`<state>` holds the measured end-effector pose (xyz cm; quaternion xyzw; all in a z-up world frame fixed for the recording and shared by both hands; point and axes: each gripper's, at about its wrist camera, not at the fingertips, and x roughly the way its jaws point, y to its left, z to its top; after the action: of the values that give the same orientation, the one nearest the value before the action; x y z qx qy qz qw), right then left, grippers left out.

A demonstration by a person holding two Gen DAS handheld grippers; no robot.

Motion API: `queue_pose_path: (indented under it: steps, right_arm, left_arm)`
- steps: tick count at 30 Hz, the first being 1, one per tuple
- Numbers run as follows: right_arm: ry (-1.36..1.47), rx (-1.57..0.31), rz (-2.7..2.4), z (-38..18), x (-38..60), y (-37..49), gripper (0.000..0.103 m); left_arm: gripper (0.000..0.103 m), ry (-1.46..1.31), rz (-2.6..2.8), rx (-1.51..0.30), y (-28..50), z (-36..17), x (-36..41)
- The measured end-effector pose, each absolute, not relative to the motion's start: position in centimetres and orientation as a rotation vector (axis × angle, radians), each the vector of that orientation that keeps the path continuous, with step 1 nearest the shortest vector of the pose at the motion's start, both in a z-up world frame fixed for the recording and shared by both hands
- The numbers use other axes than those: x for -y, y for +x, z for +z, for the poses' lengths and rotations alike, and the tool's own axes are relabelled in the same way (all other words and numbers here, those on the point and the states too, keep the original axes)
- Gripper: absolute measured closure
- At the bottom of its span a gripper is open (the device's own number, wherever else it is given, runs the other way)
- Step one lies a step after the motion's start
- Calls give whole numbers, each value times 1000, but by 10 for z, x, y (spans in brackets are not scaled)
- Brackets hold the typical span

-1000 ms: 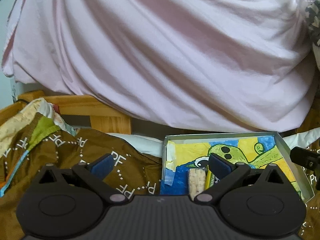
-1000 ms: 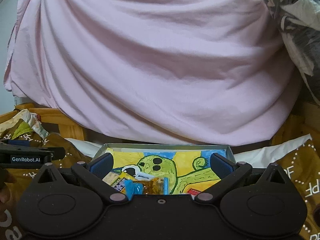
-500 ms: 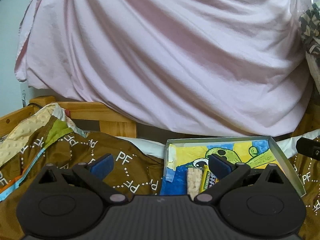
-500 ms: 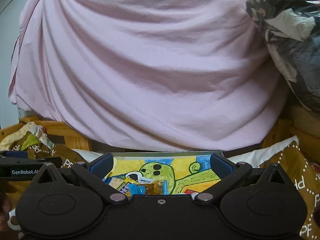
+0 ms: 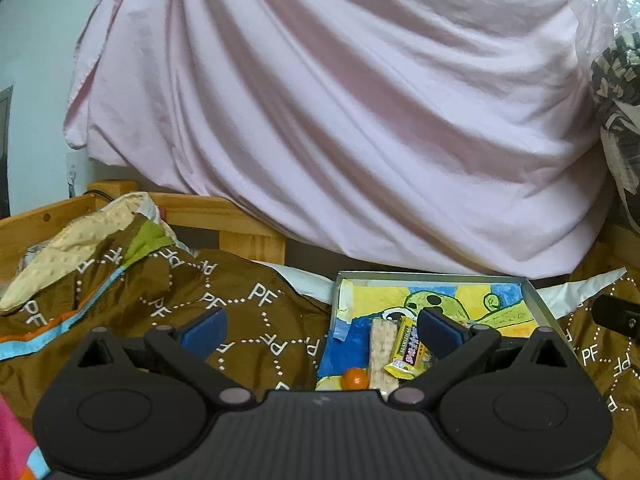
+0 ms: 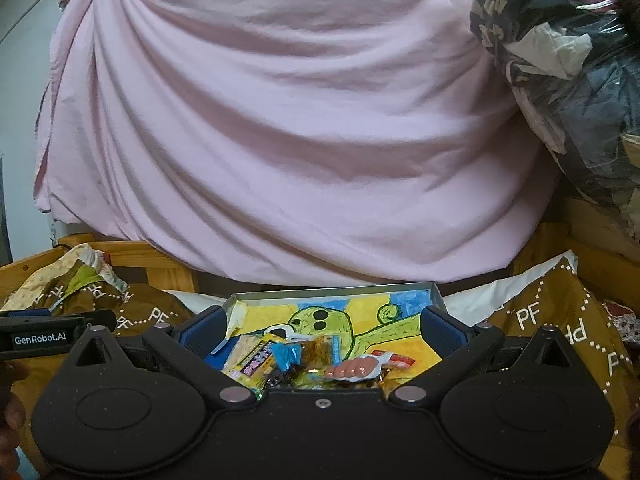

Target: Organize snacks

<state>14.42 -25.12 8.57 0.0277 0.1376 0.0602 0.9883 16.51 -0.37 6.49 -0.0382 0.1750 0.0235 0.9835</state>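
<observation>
While both hand-held grippers gape empty, the yellow candy bar (image 5: 407, 347) in the tray (image 5: 538, 304) points lengthwise away

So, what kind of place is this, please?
Probably a bedroom, on a bed: a brown quilt lies over a wooden bed frame, with a pink sheet draped behind. The snack tray rests on the bedding.

Tray (image 5: 536, 300): dull metal rim, matt crayoned paper lining. Snack wrappers (image 6: 264, 360): glossy plastic. Bed frame (image 5: 208, 210): smooth wood. Pink sheet (image 5: 340, 120): soft creased cloth
</observation>
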Motion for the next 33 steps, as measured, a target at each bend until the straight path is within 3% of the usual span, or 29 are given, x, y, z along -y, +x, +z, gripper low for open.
queue_pose_path:
  steps: [15, 33]
  right_arm:
    - [62, -307, 105, 73, 242, 80, 1]
    - [90, -307, 73, 62, 233, 47, 1]
  left_arm:
    - [0, -39, 62, -374, 102, 45, -10]
    - [0, -56, 58, -378, 78, 32, -26]
